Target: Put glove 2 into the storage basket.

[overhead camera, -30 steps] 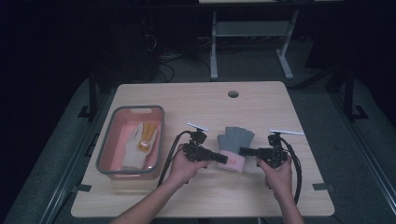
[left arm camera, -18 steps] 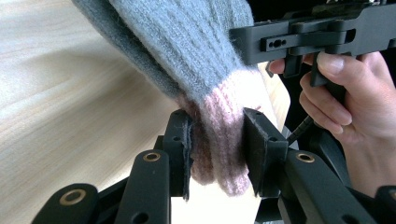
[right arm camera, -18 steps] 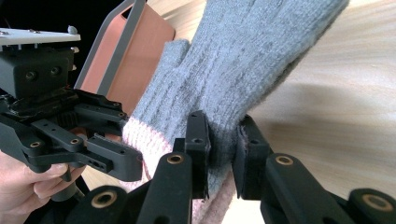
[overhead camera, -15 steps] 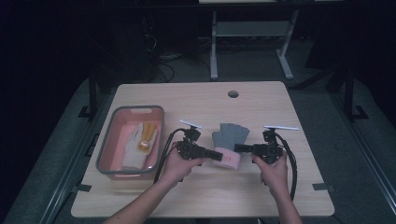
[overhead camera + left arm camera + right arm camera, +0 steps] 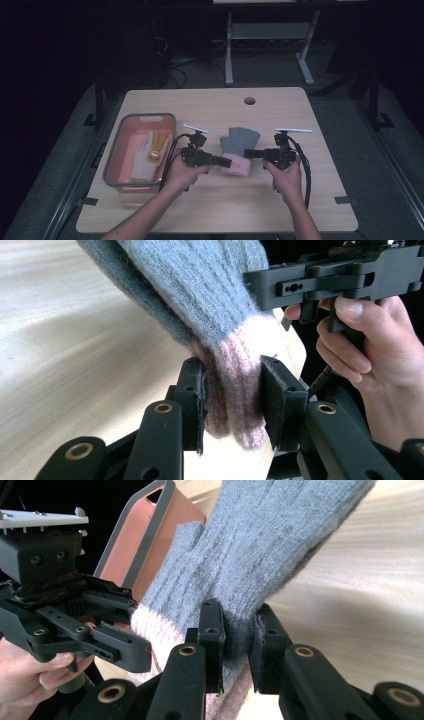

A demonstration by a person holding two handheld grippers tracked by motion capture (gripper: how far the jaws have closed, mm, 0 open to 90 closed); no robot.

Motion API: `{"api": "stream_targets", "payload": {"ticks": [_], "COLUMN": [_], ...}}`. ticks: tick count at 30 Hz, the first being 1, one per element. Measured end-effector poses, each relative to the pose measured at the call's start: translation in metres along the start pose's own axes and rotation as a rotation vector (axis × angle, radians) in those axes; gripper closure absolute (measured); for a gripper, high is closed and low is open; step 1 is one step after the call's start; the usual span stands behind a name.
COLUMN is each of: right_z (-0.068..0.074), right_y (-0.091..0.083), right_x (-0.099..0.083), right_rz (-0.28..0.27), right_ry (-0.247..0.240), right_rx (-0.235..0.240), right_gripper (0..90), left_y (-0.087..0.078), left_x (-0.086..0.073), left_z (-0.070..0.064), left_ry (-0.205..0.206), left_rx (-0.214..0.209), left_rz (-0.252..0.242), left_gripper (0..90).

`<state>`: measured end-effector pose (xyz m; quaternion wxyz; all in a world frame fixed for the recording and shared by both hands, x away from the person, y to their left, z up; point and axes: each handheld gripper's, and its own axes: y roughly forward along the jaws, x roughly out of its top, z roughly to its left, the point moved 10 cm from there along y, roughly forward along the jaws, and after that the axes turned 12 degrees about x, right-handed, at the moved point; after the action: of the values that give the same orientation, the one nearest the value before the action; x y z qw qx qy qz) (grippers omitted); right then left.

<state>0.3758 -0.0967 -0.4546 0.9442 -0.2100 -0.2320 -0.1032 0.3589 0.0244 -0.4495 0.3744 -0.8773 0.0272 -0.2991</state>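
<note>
At the centre of the high view, a grey knitted glove with a pink cuff [image 5: 238,150] lies on the wooden table [image 5: 280,210], gripped from both sides at its near end. From the left of that frame the left gripper [image 5: 226,162] reaches in; in the left gripper view its jaws are closed narrowly on the pink cuff band [image 5: 234,390], the pads pressing the knit from either side. From the right the right gripper [image 5: 248,154] meets it; in the right gripper view its jaws are closed on the grey knit [image 5: 239,645] just above the cuff, at the glove's edge. At the left of the high view stands a pink tray with a grey rim [image 5: 116,153], holding a pale glove with a yellow patch [image 5: 150,150]; the grey glove sits well apart from it, to its right. The step in hand appears to be lifting the glove by its cuff end with both claws. To do it well, both grips should remain firm and rise together at an even height, so that the soft knit neither stretches between the claws nor slips from the shallower right-hand bite; the fingers of the glove, which point toward the top of the frame, should clear the table before any sideways travel.
</note>
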Motion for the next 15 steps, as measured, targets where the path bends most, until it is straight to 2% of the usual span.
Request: {"api": "stream_targets", "payload": {"ticks": [13, 15], "right_z": [0.021, 0.026], "right_y": [0.015, 0.020], "right_x": [0.015, 0.018], "right_rz": [0.019, 0.029], "right_ry": [-0.033, -0.042], "right_rx": [0.018, 0.022], "right_gripper": [77.9, 77.9], "left_y": [-0.025, -0.032], "left_x": [0.007, 0.008], "left_z": [0.009, 0.010], "left_ry": [0.008, -0.001], "left_rx": [0.007, 0.007], "left_rz": [-0.032, -0.042], "left_gripper": [65.2, 65.2]}}
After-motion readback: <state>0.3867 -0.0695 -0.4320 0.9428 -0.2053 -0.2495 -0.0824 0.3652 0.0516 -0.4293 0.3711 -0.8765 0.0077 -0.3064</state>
